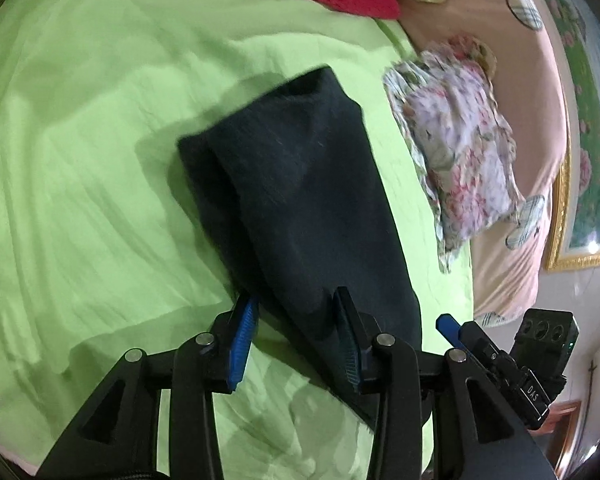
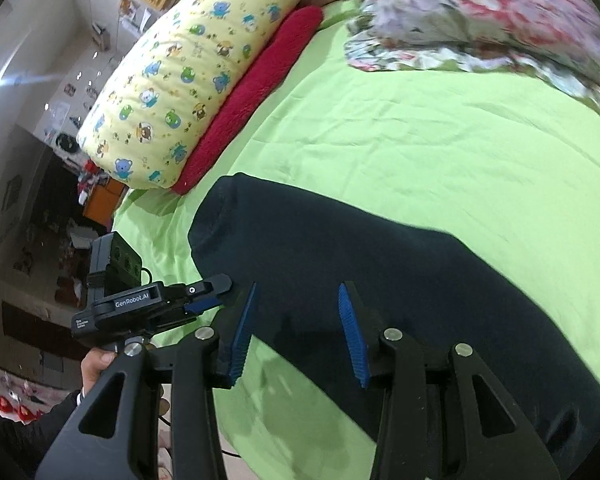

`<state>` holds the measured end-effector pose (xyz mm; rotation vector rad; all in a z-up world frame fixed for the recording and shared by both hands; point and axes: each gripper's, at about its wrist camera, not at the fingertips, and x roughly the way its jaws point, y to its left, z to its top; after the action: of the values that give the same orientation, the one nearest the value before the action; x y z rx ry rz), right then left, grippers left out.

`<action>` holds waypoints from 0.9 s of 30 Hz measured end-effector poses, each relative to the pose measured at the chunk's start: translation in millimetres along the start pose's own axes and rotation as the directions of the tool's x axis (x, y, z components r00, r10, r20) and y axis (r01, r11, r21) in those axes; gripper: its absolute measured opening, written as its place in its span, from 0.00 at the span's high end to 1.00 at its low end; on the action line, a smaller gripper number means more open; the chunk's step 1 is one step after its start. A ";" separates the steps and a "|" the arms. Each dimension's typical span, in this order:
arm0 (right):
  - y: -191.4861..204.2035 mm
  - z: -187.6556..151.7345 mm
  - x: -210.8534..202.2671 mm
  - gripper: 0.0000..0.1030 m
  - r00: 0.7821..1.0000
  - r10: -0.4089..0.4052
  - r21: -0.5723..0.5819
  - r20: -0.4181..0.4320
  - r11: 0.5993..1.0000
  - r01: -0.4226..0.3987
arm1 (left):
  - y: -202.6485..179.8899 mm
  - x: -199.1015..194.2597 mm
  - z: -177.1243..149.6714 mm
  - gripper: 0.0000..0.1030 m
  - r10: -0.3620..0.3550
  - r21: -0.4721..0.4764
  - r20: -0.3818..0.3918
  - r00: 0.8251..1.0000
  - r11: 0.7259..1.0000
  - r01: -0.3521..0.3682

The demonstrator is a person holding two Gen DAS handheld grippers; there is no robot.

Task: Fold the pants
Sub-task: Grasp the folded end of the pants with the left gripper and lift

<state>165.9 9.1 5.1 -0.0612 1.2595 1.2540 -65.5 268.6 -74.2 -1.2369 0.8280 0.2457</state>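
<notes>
Dark navy pants (image 1: 300, 184) lie folded into a long strip on the green bed sheet (image 1: 84, 168). In the left wrist view my left gripper (image 1: 296, 298) stands open over their near end. Cloth runs between the blue pads (image 1: 242, 340) and lies against the right one, and nothing is pinched. In the right wrist view the pants (image 2: 380, 264) stretch from centre to lower right. My right gripper (image 2: 298, 286) hangs open just above them, its fingers (image 2: 354, 332) apart. Each gripper shows in the other's view: the right gripper (image 1: 450, 326) and the left gripper (image 2: 216, 292) sit close side by side.
A floral quilt (image 1: 456, 152) lies bunched on the bed beyond the pants. A yellow bear-print pillow (image 2: 188, 80) and a red towel (image 2: 252, 96) lie along the sheet's far side. A hand (image 2: 96, 360) holds the left gripper's handle. A gold-framed painting (image 1: 580, 216) hangs nearby.
</notes>
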 end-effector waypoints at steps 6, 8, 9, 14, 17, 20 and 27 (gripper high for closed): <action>9.1 27.4 27.1 0.58 0.999 0.012 -0.057 -0.041 0.998 -0.014 | 6.1 -0.6 15.9 0.62 -0.002 -0.025 0.019 1.000 1.000 0.003; 12.3 38.9 38.7 0.57 0.998 0.013 -0.083 -0.058 0.996 -0.018 | 6.3 0.2 21.1 0.62 0.002 -0.023 0.023 1.000 1.000 -0.002; 13.9 45.4 45.5 0.57 0.998 0.015 -0.098 -0.069 0.995 -0.021 | 6.8 0.7 23.4 0.62 0.003 -0.026 0.025 1.000 1.000 -0.003; 27.1 71.2 81.9 0.57 0.989 0.012 -0.198 -0.147 0.979 -0.041 | 13.6 2.3 25.9 0.62 -0.010 -0.054 0.032 0.999 0.998 0.012; 37.4 83.8 103.7 0.57 0.981 0.004 -0.260 -0.194 0.964 -0.055 | 18.1 2.2 26.2 0.62 -0.024 -0.069 0.035 0.999 0.997 0.026; 45.8 93.8 122.0 0.57 0.974 -0.002 -0.305 -0.227 0.950 -0.069 | 20.7 2.4 27.9 0.62 -0.032 -0.081 0.041 0.999 0.996 0.035; 57.8 108.0 163.0 0.57 0.946 -0.012 -0.348 -0.324 0.931 -0.107 | 24.6 5.2 29.8 0.62 -0.049 -0.093 0.060 0.997 0.994 0.055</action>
<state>162.6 208.5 -37.2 -0.5246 1.2939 1.5521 -63.7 302.6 -93.2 -1.3321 0.7398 0.2798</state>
